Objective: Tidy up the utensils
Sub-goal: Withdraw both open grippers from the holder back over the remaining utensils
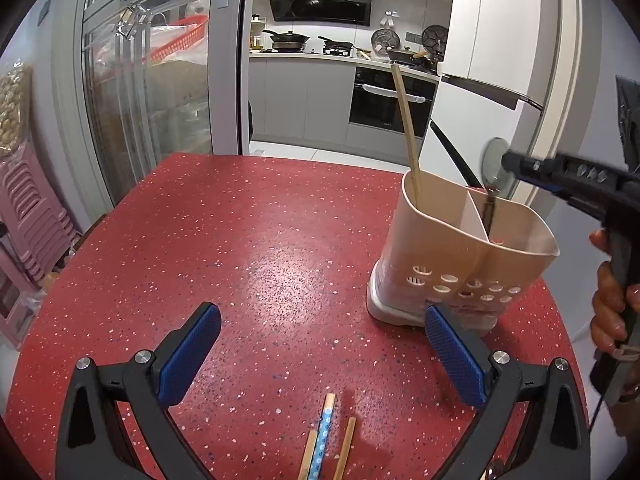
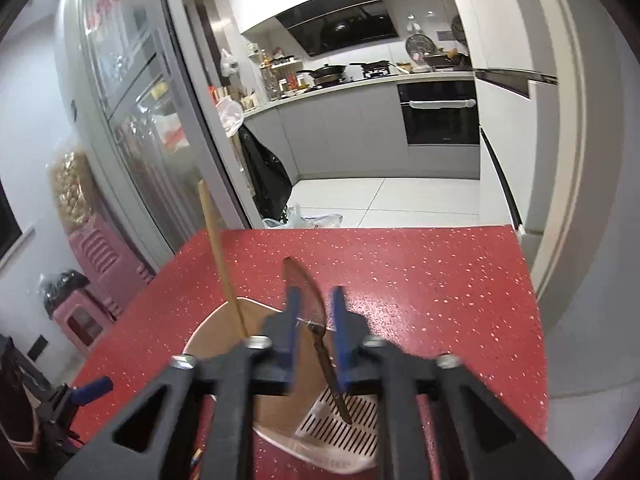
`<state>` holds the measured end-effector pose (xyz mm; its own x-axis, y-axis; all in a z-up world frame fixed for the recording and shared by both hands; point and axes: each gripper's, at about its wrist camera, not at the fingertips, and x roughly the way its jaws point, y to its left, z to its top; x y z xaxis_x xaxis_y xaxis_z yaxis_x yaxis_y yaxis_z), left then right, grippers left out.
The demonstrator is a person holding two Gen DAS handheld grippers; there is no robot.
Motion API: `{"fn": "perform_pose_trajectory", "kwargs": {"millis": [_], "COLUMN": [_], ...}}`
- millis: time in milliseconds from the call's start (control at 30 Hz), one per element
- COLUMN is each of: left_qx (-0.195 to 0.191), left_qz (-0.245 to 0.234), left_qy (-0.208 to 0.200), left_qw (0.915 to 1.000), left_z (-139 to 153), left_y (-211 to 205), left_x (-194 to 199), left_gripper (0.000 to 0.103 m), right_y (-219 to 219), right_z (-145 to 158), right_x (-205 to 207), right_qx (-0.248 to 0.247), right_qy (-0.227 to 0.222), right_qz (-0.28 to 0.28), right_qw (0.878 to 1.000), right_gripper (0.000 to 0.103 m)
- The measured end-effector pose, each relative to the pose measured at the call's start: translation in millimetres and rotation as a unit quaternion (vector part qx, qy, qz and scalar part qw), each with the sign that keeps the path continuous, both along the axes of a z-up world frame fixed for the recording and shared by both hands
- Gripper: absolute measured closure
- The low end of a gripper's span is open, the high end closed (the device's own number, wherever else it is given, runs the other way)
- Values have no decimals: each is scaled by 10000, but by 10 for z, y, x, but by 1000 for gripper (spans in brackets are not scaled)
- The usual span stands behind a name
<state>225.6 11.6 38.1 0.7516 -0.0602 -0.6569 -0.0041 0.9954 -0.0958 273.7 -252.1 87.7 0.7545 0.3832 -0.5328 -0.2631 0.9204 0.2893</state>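
Your red speckled table [image 1: 260,248] fills both views, glossy and flecked with white. On it, at 3 o'clock in the left wrist view, stands the beige plastic utensil holder [image 1: 460,256], rounded, perforated with oval holes low on its wall, split by a divider into compartments and set in a white base.

Your right gripper [image 2: 314,320] hovers directly above that holder. Its blue-padded fingers [image 2: 294,312] stand narrowly apart, and a translucent brown spoon [image 2: 308,300] hangs between them, bowl up, handle pointing down into the compartment with the slotted white floor. Motion blur keeps you from telling whether the pads actually pinch it.

One bamboo chopstick [image 1: 406,128] leans upright in the other compartment, at 12 o'clock of the holder.

Your left gripper [image 1: 320,344] is spread wide with nothing between its ribbed blue pads [image 1: 188,354]. At 6 o'clock between them lie three sticks: two plain bamboo chopsticks [image 1: 345,446] flanking a blue patterned chopstick [image 1: 322,432].
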Motion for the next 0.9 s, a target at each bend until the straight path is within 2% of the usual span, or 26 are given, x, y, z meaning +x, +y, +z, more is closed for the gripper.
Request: {"fn": "perform_pose_trajectory", "kwargs": {"millis": [33, 133, 233, 333, 500, 700, 900], "left_qx": [36, 125, 193, 218, 351, 577, 456], "left_qz": [-7, -5, 44, -9, -212, -452, -605], "left_qy": [6, 50, 146, 352, 714, 1023, 1264], "left_qw": [10000, 9999, 9997, 9991, 9966, 9920, 9891], "left_z": [-2, -17, -59, -142, -361, -624, -796], "left_y": [3, 43, 118, 225, 400, 471, 494], "left_x": [-22, -89, -173, -265, -487, -743, -864], "left_gripper": [0, 0, 0, 0, 0, 0, 0], "right_y": [-33, -91, -108, -89, -50, -77, -165], "right_z": [26, 177, 221, 127, -288, -838, -1115], "right_x": [-51, -266, -479, -680, -1132, -1622, -1927], "right_qx": [27, -49, -68, -58, -8, -166, -334], "right_qy": [-39, -226, -71, 369, 1369, 2405, 2894], "right_qz": [-28, -81, -130, -122, 10, -145, -393], "right_qw": [10000, 9997, 9999, 9992, 9906, 9704, 9558], "right_gripper": [41, 40, 40, 39, 39, 39, 43]}}
